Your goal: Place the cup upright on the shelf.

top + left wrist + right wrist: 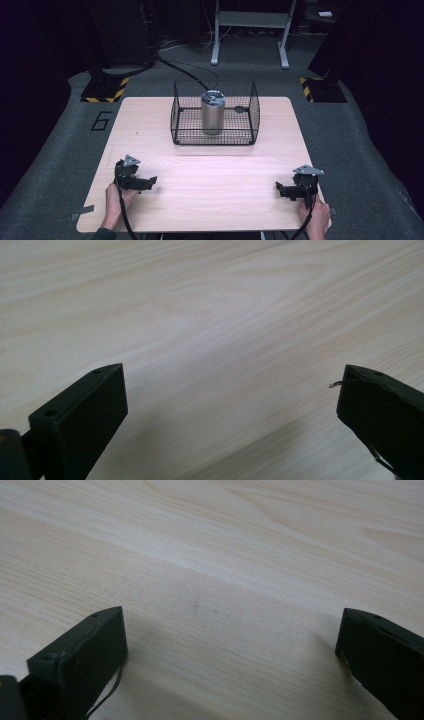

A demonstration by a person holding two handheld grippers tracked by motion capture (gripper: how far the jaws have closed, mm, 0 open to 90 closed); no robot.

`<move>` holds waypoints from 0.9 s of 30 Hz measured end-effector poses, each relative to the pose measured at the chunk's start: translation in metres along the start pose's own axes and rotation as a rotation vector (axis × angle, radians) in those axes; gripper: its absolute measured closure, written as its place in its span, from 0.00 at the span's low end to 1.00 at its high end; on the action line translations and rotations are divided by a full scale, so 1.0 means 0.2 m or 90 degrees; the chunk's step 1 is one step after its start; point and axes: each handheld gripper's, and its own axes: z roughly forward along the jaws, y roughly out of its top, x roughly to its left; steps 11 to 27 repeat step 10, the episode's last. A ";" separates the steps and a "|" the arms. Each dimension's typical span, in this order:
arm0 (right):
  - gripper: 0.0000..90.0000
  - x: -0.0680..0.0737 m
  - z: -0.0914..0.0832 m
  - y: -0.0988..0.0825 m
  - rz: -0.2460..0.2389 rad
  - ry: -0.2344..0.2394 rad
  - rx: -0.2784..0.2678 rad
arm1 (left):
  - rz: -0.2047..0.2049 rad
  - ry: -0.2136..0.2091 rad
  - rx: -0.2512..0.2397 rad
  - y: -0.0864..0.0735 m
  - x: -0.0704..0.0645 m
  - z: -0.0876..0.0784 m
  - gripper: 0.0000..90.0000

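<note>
left gripper (pixel 148 182) low at the near-left of the table (pixel 150 125), fingers (pixel 80 415) spread wide, nothing between them | right gripper (pixel 281 189) mirrors it near-right, fingers (pixel 80 652) apart and empty; both parked clear for a reach | metal canister (pixel 213 113) upright inside the wire basket (pixel 254 107) at the far middle, well apart from me

High view above the near edge facing forward, both gripper views close over the shared table (pixel 210 175).
</note>
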 end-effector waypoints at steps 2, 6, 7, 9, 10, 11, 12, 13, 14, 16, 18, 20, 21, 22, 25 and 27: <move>0.00 0.00 0.00 0.00 0.000 0.000 0.000 | 0.004 0.014 -0.008 -0.03 0.00 0.01 0.00; 0.00 0.00 0.00 0.00 0.000 -0.001 0.004 | 0.013 0.037 -0.017 -0.08 0.00 0.03 0.00; 0.00 0.00 0.00 0.00 0.000 -0.001 0.004 | 0.013 0.034 -0.023 -0.08 0.00 0.03 0.00; 0.00 0.00 0.00 0.00 -0.001 -0.001 0.004 | 0.011 0.040 -0.031 -0.09 0.00 0.03 0.00; 0.00 0.00 0.00 0.00 -0.001 -0.001 0.004 | 0.011 0.040 -0.031 -0.09 0.00 0.03 0.00; 0.00 0.00 0.00 0.00 -0.001 -0.001 0.004 | 0.011 0.040 -0.031 -0.09 0.00 0.03 0.00; 0.00 0.00 0.00 0.00 -0.001 -0.001 0.004 | 0.011 0.040 -0.031 -0.09 0.00 0.03 0.00; 0.00 0.00 0.00 0.00 -0.001 -0.001 0.004 | 0.011 0.040 -0.031 -0.09 0.00 0.03 0.00; 0.00 0.00 0.00 0.00 -0.001 -0.001 0.004 | 0.011 0.040 -0.031 -0.09 0.00 0.03 0.00; 0.00 0.00 0.00 0.00 -0.001 -0.001 0.004 | 0.011 0.040 -0.031 -0.09 0.00 0.03 0.00; 0.00 0.00 0.00 0.00 -0.001 -0.001 0.004 | 0.011 0.040 -0.031 -0.09 0.00 0.03 0.00; 0.00 0.00 0.00 0.00 -0.001 -0.001 0.004 | 0.011 0.040 -0.031 -0.09 0.00 0.03 0.00; 0.00 0.00 0.00 0.00 -0.001 -0.001 0.004 | 0.011 0.040 -0.031 -0.09 0.00 0.03 0.00; 0.00 0.00 0.00 0.00 -0.001 -0.001 0.004 | 0.011 0.040 -0.031 -0.09 0.00 0.03 0.00; 0.00 0.00 0.00 0.00 -0.001 -0.001 0.004 | 0.011 0.040 -0.031 -0.09 0.00 0.03 0.00; 0.00 0.00 0.00 0.00 -0.001 -0.001 0.004 | 0.011 0.040 -0.031 -0.09 0.00 0.03 0.00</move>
